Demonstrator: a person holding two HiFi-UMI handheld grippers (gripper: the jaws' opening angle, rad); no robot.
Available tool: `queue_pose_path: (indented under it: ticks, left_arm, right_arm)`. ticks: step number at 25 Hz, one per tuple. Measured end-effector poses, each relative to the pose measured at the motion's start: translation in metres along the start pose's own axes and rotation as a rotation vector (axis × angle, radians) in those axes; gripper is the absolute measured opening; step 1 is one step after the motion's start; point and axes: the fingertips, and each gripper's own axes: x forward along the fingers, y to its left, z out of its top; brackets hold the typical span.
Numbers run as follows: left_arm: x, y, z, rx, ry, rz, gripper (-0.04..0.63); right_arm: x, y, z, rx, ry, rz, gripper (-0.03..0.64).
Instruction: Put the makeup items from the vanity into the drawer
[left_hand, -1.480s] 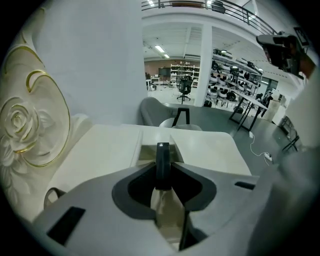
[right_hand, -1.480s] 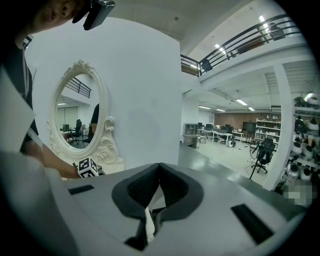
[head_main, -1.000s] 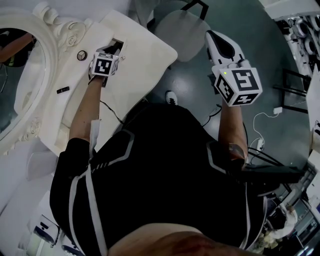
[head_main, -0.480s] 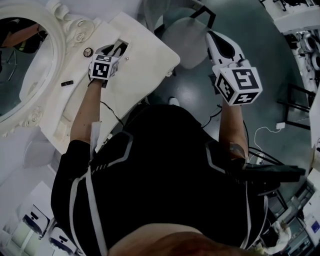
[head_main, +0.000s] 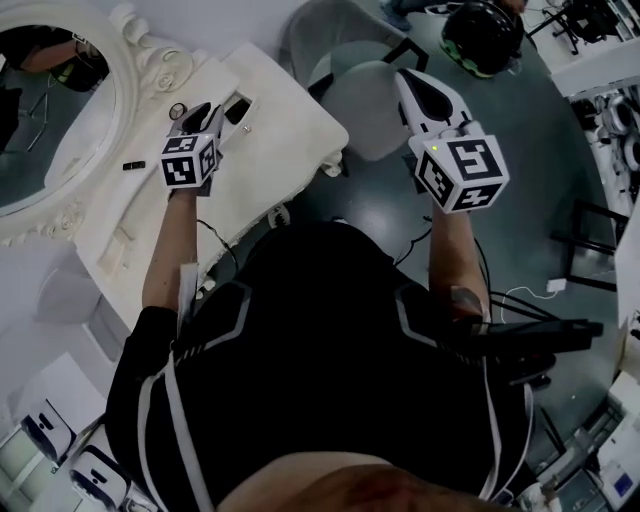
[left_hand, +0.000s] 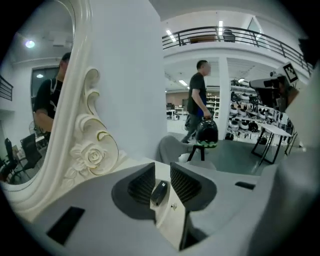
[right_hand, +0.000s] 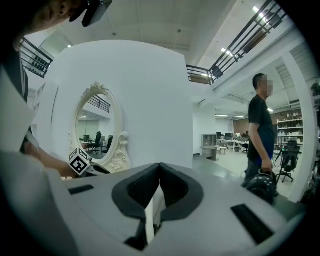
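Note:
On the white vanity (head_main: 270, 150) lies a small black makeup item (head_main: 237, 108), close to the far edge. In the left gripper view this black item (left_hand: 159, 192) sits on the tabletop just ahead of my left gripper (left_hand: 161, 172), whose jaws are open and apart from it. My left gripper (head_main: 205, 117) hovers over the vanity near the mirror. A round compact (head_main: 177, 111) and a black stick (head_main: 133, 165) lie left of it. My right gripper (head_main: 418, 92) is held up over the floor, off the vanity's right edge. The right gripper (right_hand: 159, 169) is shut and holds nothing.
The ornate oval mirror (head_main: 50, 110) stands at the vanity's left. A grey chair (head_main: 365, 90) is beside the vanity's far corner. A person (left_hand: 199, 100) carrying a dark helmet (left_hand: 206, 134) walks past behind. Cables lie on the floor (head_main: 560, 280).
My left gripper has drawn back toward me and to the left, and the small black item now shows clear ahead of its jaws. The right gripper has barely moved.

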Motion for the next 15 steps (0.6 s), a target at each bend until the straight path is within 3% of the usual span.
queue_pose_path:
  ticks: [7, 12, 15]
  left_arm:
    - [-0.047, -0.014, 0.048, -0.03, -0.147, 0.034, 0.097]
    - [-0.093, -0.035, 0.081, -0.111, -0.301, 0.065, 0.094]
    - [-0.118, -0.041, 0.099, -0.114, -0.38, 0.093, 0.055]
  right_arm:
    - [0.007, 0.002, 0.001, -0.006, -0.02, 0.092, 0.005]
    - [0.003, 0.0, 0.003, -0.008, -0.03, 0.157, 0.005]
    - [0.009, 0.0, 0.008, -0.016, -0.042, 0.186, 0.005]
